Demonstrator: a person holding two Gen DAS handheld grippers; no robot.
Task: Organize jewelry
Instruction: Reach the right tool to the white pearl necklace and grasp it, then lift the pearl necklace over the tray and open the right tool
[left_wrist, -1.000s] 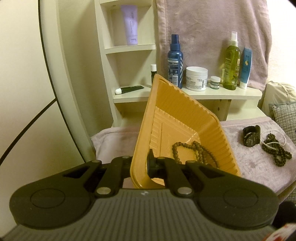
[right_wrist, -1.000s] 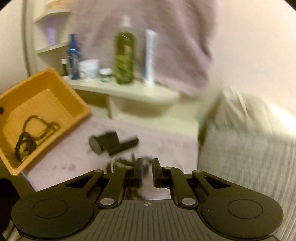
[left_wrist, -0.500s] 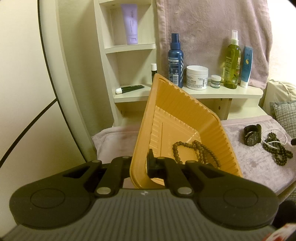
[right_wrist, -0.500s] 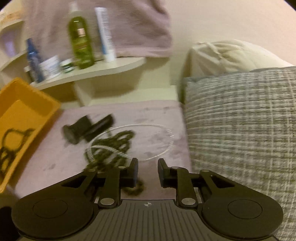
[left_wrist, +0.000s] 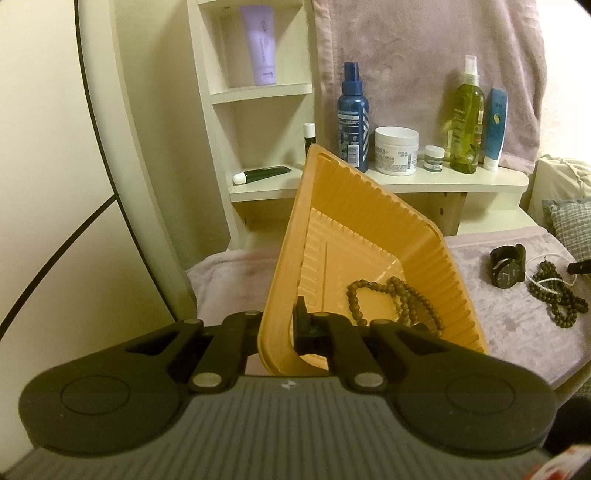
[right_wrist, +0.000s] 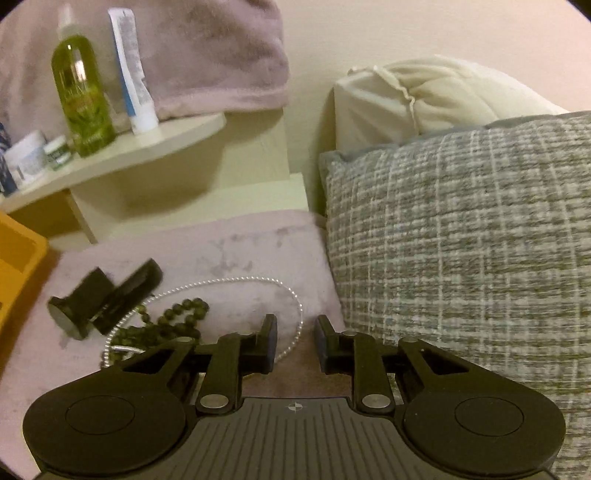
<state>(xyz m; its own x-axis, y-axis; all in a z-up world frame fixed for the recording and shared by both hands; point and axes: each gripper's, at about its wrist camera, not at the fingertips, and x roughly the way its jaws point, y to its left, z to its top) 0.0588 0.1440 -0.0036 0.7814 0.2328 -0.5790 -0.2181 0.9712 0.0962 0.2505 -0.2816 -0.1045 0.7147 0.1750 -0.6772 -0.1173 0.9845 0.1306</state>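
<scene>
nearby, grey pillow (right_wrist: 461, 240) beside parted right fingers (right_wrist: 271, 334), left fingers (left_wrist: 301, 317) clenched on orange tray (left_wrist: 369, 229) rim

A: Warm, dim indoor light is tinting both views yellowish — no hard glare anywhere.

B: The fisheye is bending the shelf unit (left_wrist: 207, 110) and darkening the corners. The watch (right_wrist: 99, 302) and green bottle (right_wrist: 81, 92) are smearing with motion blur — the left view is looking sharper.
</scene>
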